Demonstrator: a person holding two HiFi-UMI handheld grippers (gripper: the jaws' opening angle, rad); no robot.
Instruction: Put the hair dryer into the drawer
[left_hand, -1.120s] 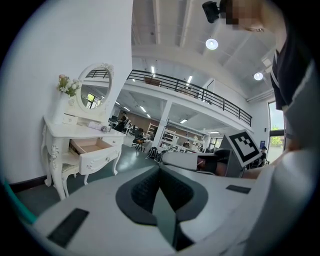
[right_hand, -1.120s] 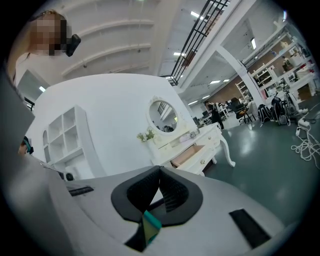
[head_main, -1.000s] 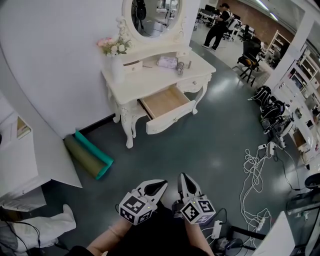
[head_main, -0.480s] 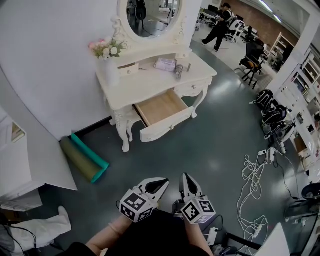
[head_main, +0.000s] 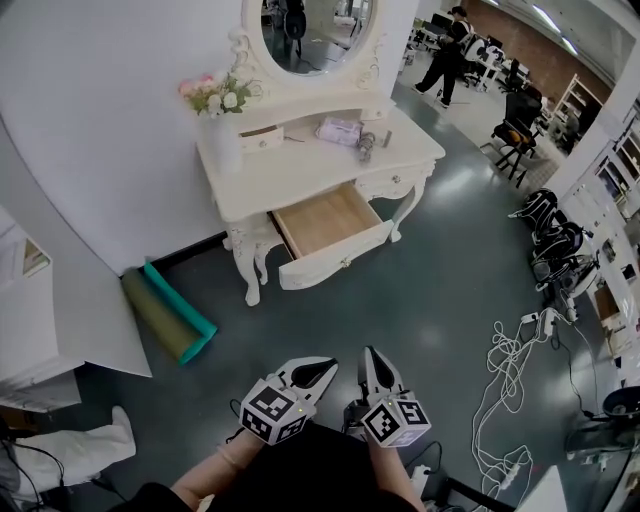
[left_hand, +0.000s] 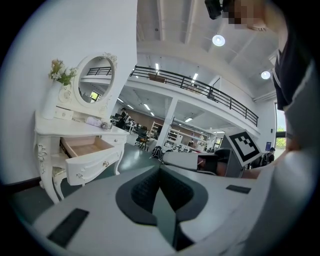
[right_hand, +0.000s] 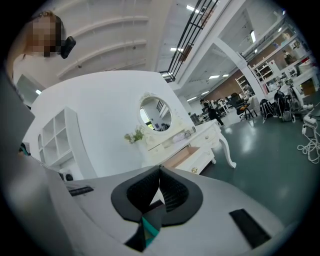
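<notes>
Left claw (head_main: 322, 370) and right claw (head_main: 368, 356): mine, held side by side low before me, each with its jaws together on nothing. Hair dryer (head_main: 366, 145): lying on top of the white dresser (head_main: 270, 175), just right of a pale packet (head_main: 338, 130), well apart from both claws. Drawer (head_main: 330, 235): pulled out below the dryer, wood bottom showing; flowers (head_main: 215, 95) at the dresser's left end, oval mirror (head_main: 310, 30) behind.

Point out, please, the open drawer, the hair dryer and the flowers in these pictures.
open drawer (head_main: 322, 217): head view, its wooden bottom.
hair dryer (head_main: 366, 146): head view, its grey body.
flowers (head_main: 212, 95): head view, the blossoms.
</notes>
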